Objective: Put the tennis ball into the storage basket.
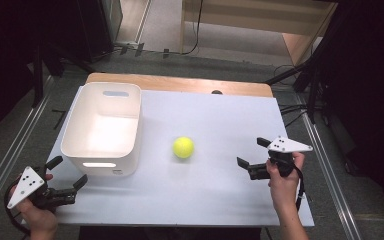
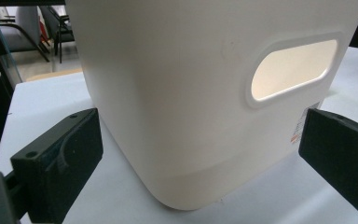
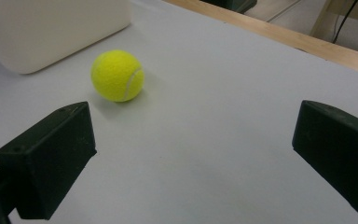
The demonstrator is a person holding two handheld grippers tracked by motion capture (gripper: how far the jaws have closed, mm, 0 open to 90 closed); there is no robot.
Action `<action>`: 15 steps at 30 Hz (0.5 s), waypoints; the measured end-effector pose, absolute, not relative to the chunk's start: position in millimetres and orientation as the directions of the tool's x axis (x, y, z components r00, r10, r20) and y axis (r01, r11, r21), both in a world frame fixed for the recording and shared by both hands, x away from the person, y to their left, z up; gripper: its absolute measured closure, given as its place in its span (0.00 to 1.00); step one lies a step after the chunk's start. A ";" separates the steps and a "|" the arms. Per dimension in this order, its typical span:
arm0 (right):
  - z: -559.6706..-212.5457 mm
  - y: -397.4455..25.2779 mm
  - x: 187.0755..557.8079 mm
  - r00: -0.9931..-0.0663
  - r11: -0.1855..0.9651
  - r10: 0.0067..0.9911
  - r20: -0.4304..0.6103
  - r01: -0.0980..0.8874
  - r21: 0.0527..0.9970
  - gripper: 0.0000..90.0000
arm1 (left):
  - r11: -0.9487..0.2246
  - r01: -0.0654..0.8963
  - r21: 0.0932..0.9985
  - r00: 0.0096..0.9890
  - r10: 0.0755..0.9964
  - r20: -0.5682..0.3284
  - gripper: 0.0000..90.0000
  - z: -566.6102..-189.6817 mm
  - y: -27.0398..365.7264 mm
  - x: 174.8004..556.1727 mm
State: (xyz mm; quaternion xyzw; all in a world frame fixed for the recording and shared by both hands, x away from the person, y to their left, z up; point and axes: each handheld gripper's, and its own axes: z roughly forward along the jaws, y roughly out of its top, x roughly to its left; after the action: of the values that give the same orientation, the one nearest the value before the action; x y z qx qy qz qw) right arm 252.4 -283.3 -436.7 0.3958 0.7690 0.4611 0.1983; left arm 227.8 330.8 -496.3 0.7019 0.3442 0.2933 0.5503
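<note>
Seen from above, a white table (image 1: 205, 195) holds two things, with a person's hands entering from the near edge, each carrying a black two-jaw gripper. At the near left corner, the left gripper (image 1: 70, 172) sits released, its jaws spread wide and holding nothing, aimed at the near end of a white plastic bin (image 1: 80, 135). In the left gripper view the bin (image 2: 177, 107) stands close ahead between the spread jaws without touching them, showing a smooth rounded wall and an oval handle slot. The bin occupies the left side of the table, upright and empty as far as can be seen. Just right of it, near the middle of the table and apart from the bin, rests a yellow-green tennis ball (image 1: 183, 147). At the right, the right gripper (image 1: 252, 153) is likewise released and empty, jaws wide, pointed left toward the ball and well apart from it. In the right gripper view the ball (image 3: 117, 75) lies ahead and to the left of the jaws. The ball is likely light, springy and fuzzy, so it should grip well but may roll if nudged; the safest hold is probably across its widest middle, with the jaws closing evenly from both sides.
</note>
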 end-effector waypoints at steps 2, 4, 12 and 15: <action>-434.5 -279.4 255.3 -0.615 0.267 0.786 0.060 0.427 0.864 0.00 | -0.158 0.161 0.974 0.590 0.806 0.033 0.00 -496.2 330.9 227.5; -431.9 -275.0 260.2 -0.626 0.276 0.778 0.056 0.421 0.864 0.00 | -0.155 0.161 0.975 0.590 0.806 0.031 0.00 -496.3 330.4 227.6; -426.6 -264.8 270.4 -0.650 0.297 0.758 0.057 0.421 0.857 0.00 | -0.158 0.159 0.974 0.592 0.805 0.034 0.00 -496.3 330.4 227.9; -425.7 -262.8 273.2 -0.647 0.306 0.761 0.045 0.418 0.855 0.00 | -0.162 0.160 0.974 0.592 0.805 0.036 0.00 -496.2 330.3 227.6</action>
State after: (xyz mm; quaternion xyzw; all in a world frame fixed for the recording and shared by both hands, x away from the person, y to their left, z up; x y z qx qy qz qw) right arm 273.2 -262.8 -425.7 0.3752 0.7858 0.4542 0.1884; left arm 227.6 330.3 -496.2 0.7032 0.3432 0.2938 0.5490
